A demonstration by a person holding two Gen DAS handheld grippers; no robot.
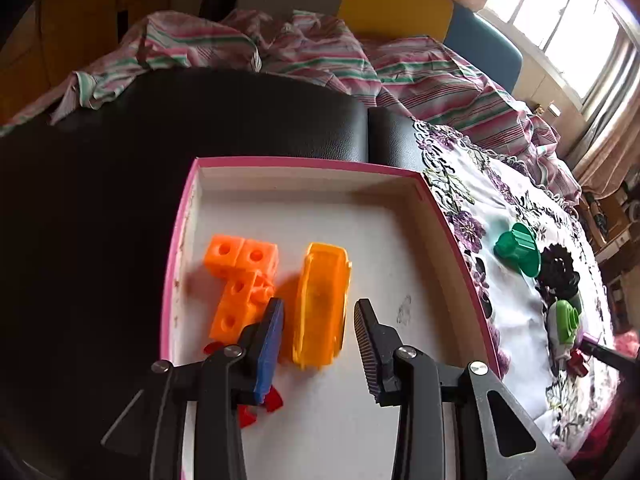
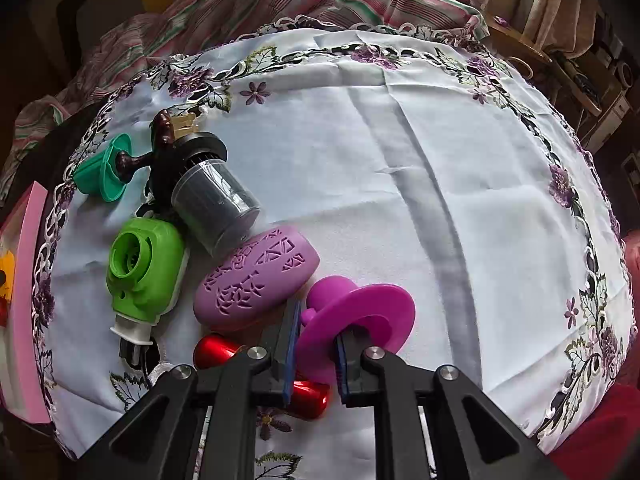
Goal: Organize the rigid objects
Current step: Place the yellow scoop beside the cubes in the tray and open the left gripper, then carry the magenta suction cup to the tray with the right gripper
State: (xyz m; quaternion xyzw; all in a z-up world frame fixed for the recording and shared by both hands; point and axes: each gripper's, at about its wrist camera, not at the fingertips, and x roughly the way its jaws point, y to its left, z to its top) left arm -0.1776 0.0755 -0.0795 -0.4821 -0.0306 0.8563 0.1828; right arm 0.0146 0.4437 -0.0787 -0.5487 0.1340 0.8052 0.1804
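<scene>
A pink-rimmed white box [image 1: 304, 168] holds an orange block cluster [image 1: 240, 280], a translucent yellow-orange shell [image 1: 320, 304] and small red pieces [image 1: 272, 400]. My left gripper [image 1: 319, 305] hangs over the box, open, its pads either side of the shell with a gap on both sides. In the right wrist view my right gripper [image 2: 318, 332] is shut on a magenta flanged piece [image 2: 360, 312] just above the floral cloth [image 2: 400, 160]. Next to it lie a purple oval case [image 2: 256, 284] and a red cylinder [image 2: 214, 350], which passes under the fingers.
Left of the right gripper sit a light green device [image 2: 140, 272], a grey cylinder [image 2: 216, 208], a teal flanged piece [image 2: 104, 168] and a dark brown figure [image 2: 162, 128]. The box edge [image 2: 28, 280] shows at far left. Striped bedding [image 1: 320, 56] and black cushions [image 1: 160, 128] lie behind.
</scene>
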